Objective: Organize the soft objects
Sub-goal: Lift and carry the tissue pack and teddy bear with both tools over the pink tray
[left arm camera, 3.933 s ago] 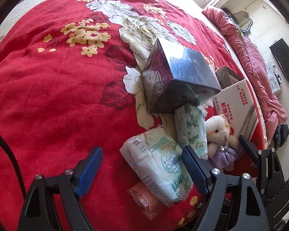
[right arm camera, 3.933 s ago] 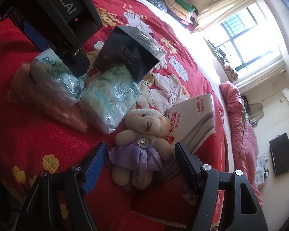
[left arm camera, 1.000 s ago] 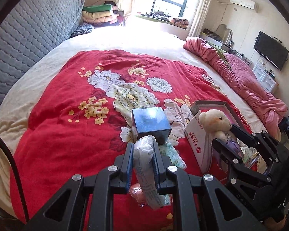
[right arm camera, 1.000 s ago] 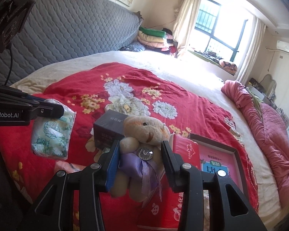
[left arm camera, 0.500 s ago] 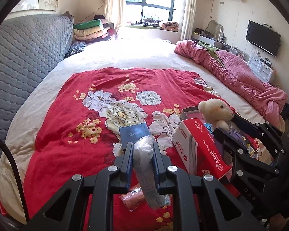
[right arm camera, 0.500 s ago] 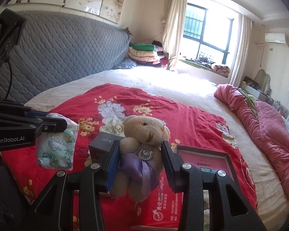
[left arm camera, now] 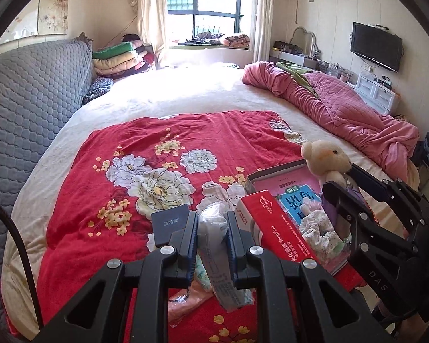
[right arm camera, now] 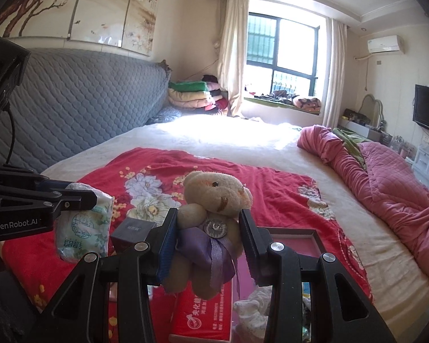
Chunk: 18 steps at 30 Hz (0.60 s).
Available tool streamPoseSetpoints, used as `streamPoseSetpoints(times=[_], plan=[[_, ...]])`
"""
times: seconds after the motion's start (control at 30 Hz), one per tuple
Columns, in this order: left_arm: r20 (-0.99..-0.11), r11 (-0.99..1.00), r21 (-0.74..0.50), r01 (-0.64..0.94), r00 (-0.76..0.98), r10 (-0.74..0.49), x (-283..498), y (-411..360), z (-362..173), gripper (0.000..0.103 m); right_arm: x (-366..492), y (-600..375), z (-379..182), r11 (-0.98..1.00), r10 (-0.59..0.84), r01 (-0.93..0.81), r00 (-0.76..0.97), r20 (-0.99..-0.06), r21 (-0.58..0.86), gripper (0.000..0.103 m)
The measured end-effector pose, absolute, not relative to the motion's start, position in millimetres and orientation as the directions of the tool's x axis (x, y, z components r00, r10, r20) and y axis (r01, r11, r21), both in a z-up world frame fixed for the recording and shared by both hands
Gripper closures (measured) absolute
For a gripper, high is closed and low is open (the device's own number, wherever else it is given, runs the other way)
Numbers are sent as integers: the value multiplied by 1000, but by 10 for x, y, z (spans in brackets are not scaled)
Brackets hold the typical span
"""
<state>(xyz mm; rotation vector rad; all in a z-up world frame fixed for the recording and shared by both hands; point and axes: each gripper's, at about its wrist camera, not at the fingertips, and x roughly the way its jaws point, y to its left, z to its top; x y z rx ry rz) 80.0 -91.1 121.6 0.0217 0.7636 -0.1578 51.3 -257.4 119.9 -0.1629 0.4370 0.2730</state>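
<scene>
Inside red box (left arm camera: pixel 274 225): lacy cloth (left arm camera: pixel 320 228); left claw (left arm camera: pixel 211 228) pinching tissue pack (right arm camera: pixel 83 225), right claw (right arm camera: pixel 208 243) clamping teddy bear (right arm camera: pixel 214 197).

Right tongs (right arm camera: pixel 207 243) clamp the teddy bear (right arm camera: pixel 211 223) above the red box (right arm camera: pixel 200 317).

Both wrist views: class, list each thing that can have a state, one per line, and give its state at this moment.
Left gripper: shut on the tissue pack.
Tissue pack: lifted clear of the bed, hanging from the jaws.
Right gripper: shut on the teddy bear.
Teddy bear: upright, squeezed at the body, held above the red box.
Red box: open, holding a booklet and pale fabric.
Dark box: closed, resting on the red blanket.
</scene>
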Motion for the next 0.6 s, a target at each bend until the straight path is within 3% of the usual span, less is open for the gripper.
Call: streamPoseSetpoints(times=[0.6], plan=[[-720,955,-43,293,653,-233,1109,-1776,1082,85,578,-3622,1272,996,73,-88,905,-420,-16,59]])
